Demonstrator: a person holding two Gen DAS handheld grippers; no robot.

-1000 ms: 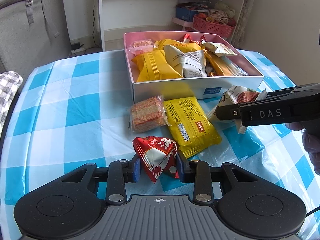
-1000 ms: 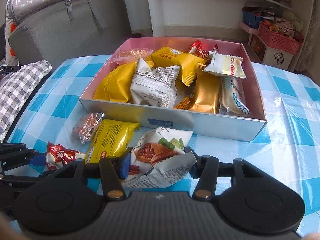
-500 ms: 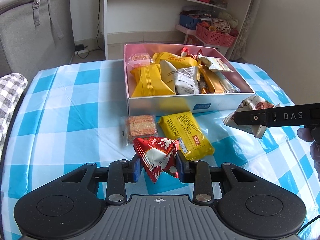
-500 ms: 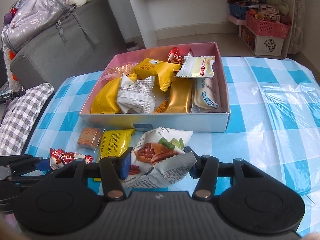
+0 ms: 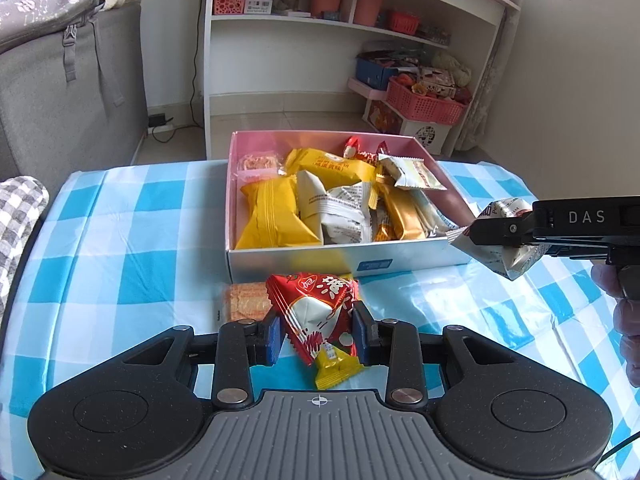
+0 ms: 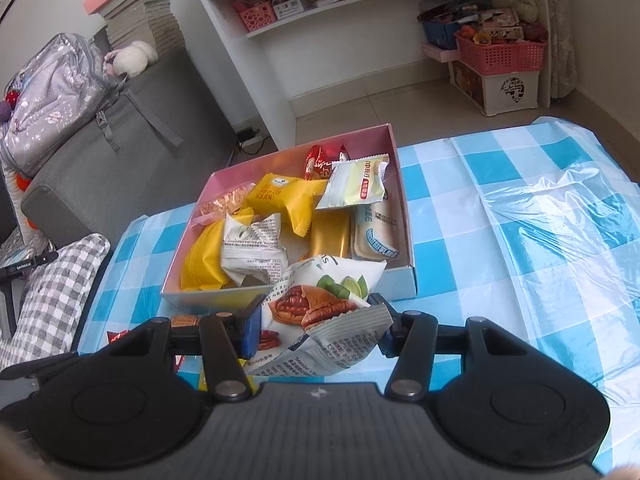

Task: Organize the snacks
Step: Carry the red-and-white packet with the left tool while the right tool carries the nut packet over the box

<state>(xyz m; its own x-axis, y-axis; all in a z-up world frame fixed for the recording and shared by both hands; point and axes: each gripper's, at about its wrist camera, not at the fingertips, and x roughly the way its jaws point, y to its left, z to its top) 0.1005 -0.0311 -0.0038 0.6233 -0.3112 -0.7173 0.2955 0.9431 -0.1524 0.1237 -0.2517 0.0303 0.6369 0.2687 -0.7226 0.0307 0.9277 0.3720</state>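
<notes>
left gripper (image 5: pixel 314 334) is clamped on a red triangular snack pack (image 5: pixel 316 312), held above the table just in front of the box (image 5: pixel 304 258). right gripper (image 6: pixel 316 330) is clamped on a white nut snack bag (image 6: pixel 324 316), held near the box's front right corner.

risks, as a judgement:
- the box is already crowded with yellow and white packs; either release could land on top of the pile and slide out over the low wall.
- both grippers heading for the same box could collide or knock a pack loose.
- both grips are on crinkly film, so a bag may slip or twist on the way.
- a yellow pack (image 5: pixel 338 368) and a cracker pack (image 5: pixel 244 302) lie under the left gripper; easy to miss.

surface: table with blue and white checked cloth (image 5: pixel 132 236) under clear plastic, wrinkled and glossy on the right, so packs may slide. room: white shelf unit (image 5: pixel 320 40) behind, pink basket (image 5: pixel 424 102) on a low stand, grey sofa (image 6: pixel 104 160) to the left.
</notes>
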